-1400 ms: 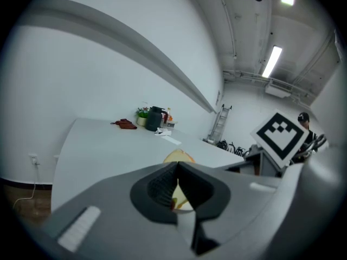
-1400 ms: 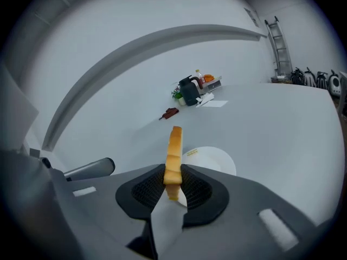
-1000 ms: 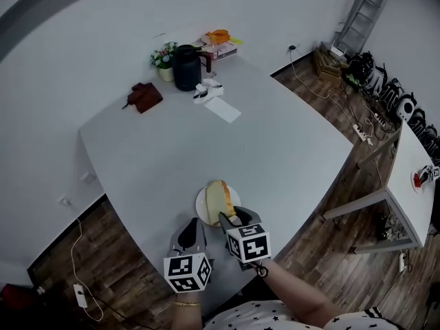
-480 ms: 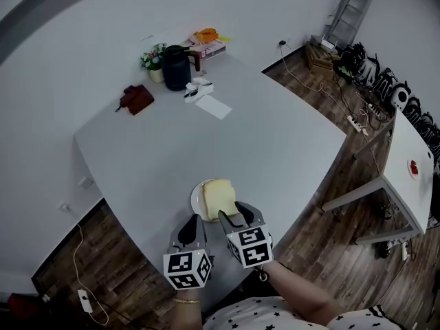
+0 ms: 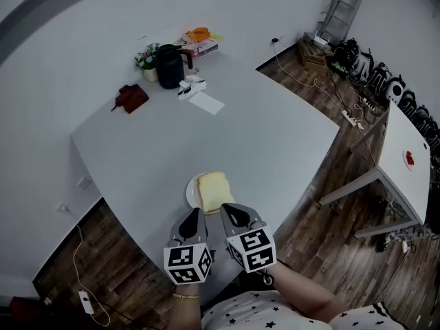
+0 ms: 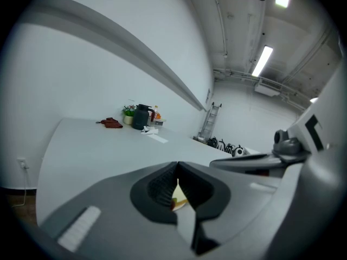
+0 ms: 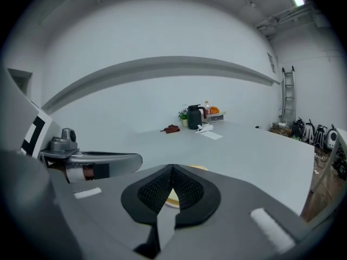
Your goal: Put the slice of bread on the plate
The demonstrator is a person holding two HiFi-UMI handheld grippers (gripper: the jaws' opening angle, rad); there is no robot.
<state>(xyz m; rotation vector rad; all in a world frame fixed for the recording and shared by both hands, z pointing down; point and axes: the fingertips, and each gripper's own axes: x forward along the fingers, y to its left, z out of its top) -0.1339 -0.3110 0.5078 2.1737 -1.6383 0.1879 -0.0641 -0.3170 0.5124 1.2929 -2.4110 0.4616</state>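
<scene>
Right gripper (image 5: 227,210) and left gripper (image 5: 195,214) hang clenched and empty near the bread (image 5: 213,189), which lies on the plate (image 5: 190,193); only pulling away seems left.

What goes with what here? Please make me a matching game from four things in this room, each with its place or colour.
Things:
1 bread
2 jug
3 ladder
4 cloth

Descriptions:
A stands by the wall
B lies on the plate
C dark red, lying flat
D black, upright beside the flowers

Pairs: 1-B, 2-D, 3-A, 4-C
</scene>
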